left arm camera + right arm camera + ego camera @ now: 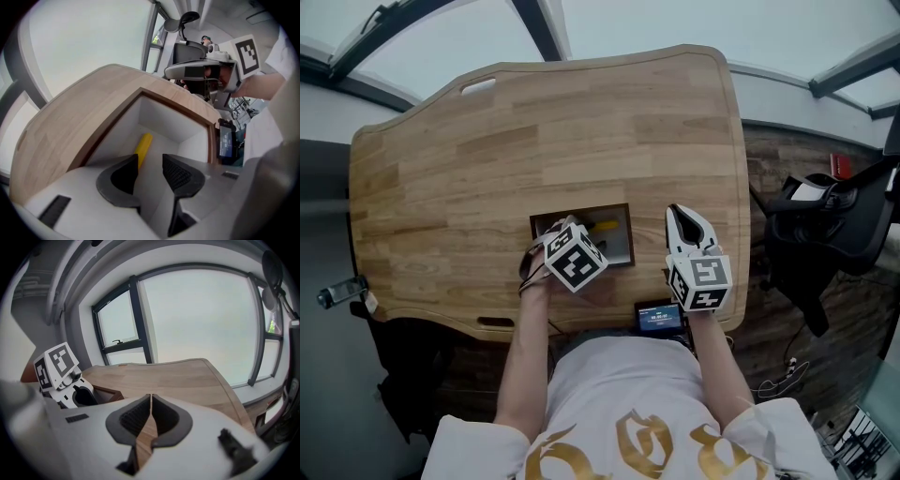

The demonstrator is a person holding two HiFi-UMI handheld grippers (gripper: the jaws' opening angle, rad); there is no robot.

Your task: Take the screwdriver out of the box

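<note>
A box (628, 234) with white walls sits sunk into the wooden table (534, 131) near its front edge. A yellow screwdriver handle (605, 225) lies inside it on the white floor (143, 144). My left gripper (565, 230) points steeply down into the box, and its jaws (150, 166) stand open with a clear gap. The handle lies just beyond the left jaw, and nothing is between the pads. My right gripper (682, 217) rests on the table to the right of the box, shut (151, 416) on nothing.
A small device with a lit screen (659, 317) sits at the table's front edge between my hands (226, 140). A black office chair (825, 216) stands off the table's right side. Windows lie beyond the far edge (201, 319).
</note>
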